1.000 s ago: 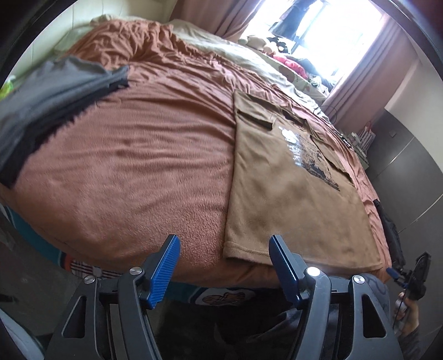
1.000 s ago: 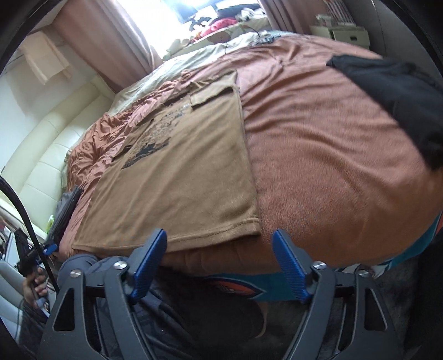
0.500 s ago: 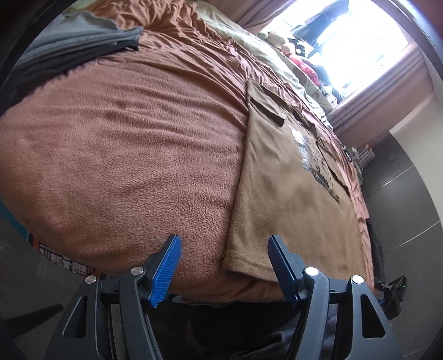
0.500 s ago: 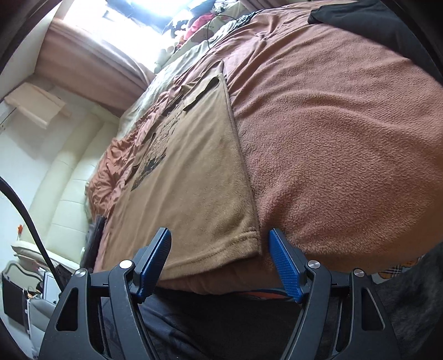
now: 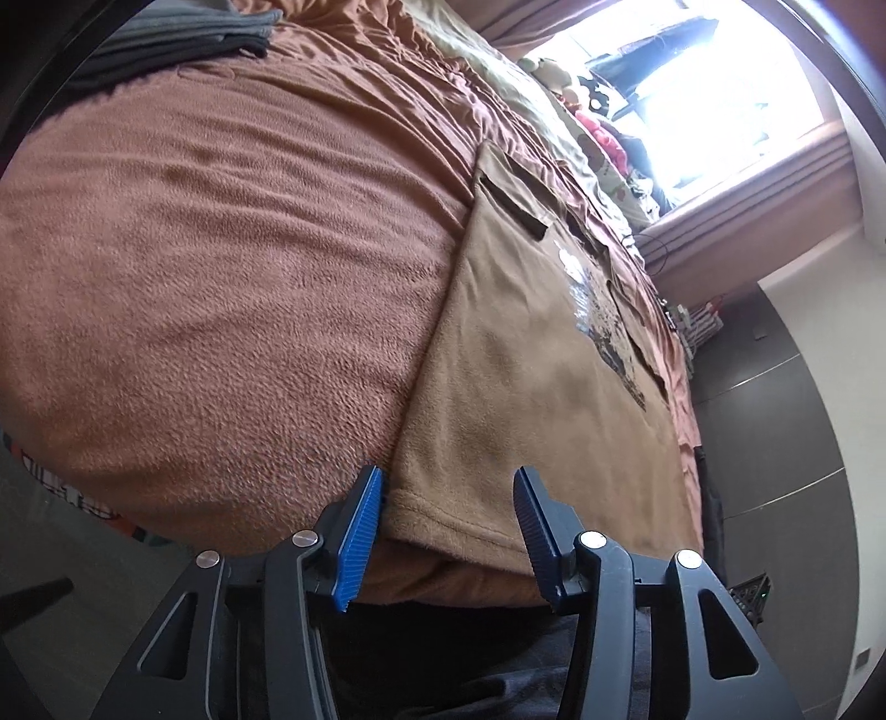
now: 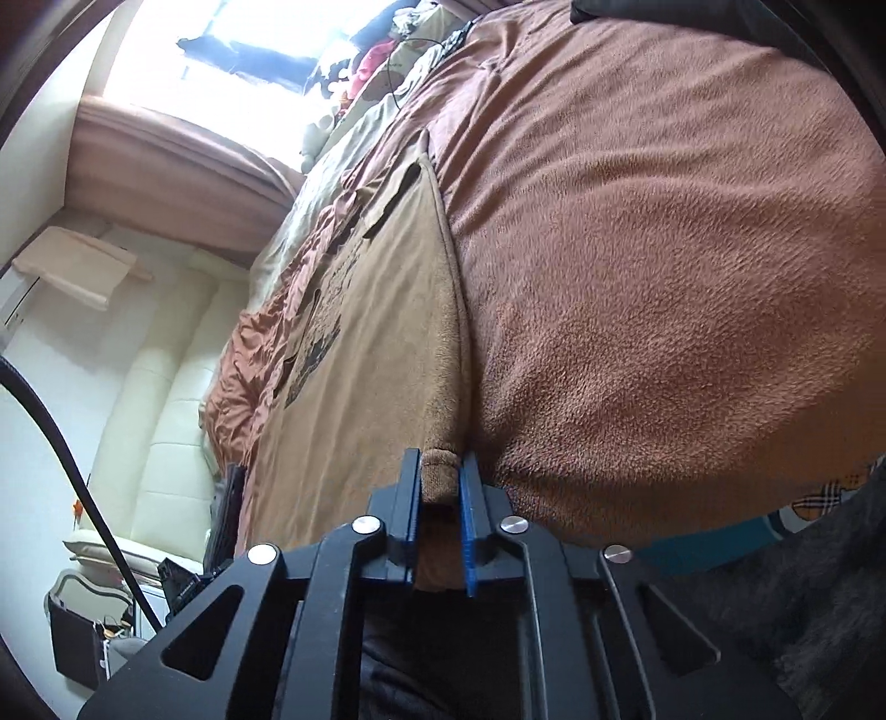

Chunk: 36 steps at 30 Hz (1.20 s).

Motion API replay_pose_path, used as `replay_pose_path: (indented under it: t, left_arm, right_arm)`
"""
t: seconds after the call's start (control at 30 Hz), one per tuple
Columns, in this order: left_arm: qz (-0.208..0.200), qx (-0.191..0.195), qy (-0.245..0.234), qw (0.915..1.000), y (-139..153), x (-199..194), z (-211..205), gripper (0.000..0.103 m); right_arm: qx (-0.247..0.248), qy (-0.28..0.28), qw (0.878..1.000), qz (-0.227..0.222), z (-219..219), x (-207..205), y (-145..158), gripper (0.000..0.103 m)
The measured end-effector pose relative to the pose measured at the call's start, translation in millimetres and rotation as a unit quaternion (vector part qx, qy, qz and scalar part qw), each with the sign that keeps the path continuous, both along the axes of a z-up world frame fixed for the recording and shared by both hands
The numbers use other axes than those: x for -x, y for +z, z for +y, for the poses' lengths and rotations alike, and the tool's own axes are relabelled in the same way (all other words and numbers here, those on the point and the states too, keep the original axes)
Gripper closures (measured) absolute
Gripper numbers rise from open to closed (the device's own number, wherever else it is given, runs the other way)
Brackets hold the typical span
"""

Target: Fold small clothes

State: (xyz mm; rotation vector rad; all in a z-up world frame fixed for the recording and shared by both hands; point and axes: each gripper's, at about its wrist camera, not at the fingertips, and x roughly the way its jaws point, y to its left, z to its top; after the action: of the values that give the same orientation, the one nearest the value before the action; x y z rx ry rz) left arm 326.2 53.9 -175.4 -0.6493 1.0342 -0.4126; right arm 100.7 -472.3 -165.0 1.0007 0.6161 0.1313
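Note:
A tan T-shirt (image 5: pixel 531 354) with a dark print lies flat on the bed, its sleeves folded in, its hem at the near edge. My left gripper (image 5: pixel 447 487) is open, its blue pads on either side of the shirt's near left hem corner, which sits between them. In the right wrist view the same T-shirt (image 6: pixel 376 343) stretches away, and my right gripper (image 6: pixel 438 471) is shut on its near right hem corner, bunching the cloth between the pads.
A rust-brown fleece blanket (image 5: pixel 221 288) covers the bed. Folded grey clothes (image 5: pixel 183 39) lie at its far left, a dark garment (image 6: pixel 637 11) at the far right. A bright window (image 5: pixel 709 88) and curtains stand beyond. A cream headboard (image 6: pixel 166 399) and a black cable (image 6: pixel 61 443) are on the left.
Both grippers moved in to the shirt's hem corners. The right gripper went from wide open to shut on its corner; the left narrowed around its corner.

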Motion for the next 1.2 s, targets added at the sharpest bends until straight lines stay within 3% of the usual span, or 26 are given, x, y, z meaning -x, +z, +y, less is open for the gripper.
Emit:
replay_pose_path:
  t: [0.13,0.37,0.5,0.73,1.03,1.2]
  left_arm:
    - [0.016,0.041,0.003,0.9990,-5.2,1.8,-0.7,0.052]
    - [0.030,0.076,0.008,0.9967,-8.3,0.8,-7.4,0.052]
    - [0.022,0.131,0.018,0.9909,-11.6,5.0,-1.4,0.052]
    - [-0.015,0.167,0.008,0.9859,2.6,2.0,-4.8,0.052]
    - [0.015,0.094,0.026,0.9951,-11.7,-6.9,-7.4,0.052]
    - [0.024,0.136,0.036,0.9898,-21.6,3.4,6.5,0.052]
  right_arm:
    - [0.004,-0.008,1.000,-0.006,-2.7,5.0,3.8,0.099]
    - [0.015,-0.011,1.000,-0.002,5.5,1.0,-0.4,0.099]
    - [0.006,-0.011,1.000,0.006,5.8,-2.0,-6.3,0.099]
    - [0.002,-0.009,1.000,0.020,7.0,-5.8,-8.4,0.099]
    - [0.004,-0.002,1.000,0.028,7.3,-13.5,-3.8,0.099]
    - [0.006,0.005,0.999,0.031,10.0,-22.6,-2.0,0.098]
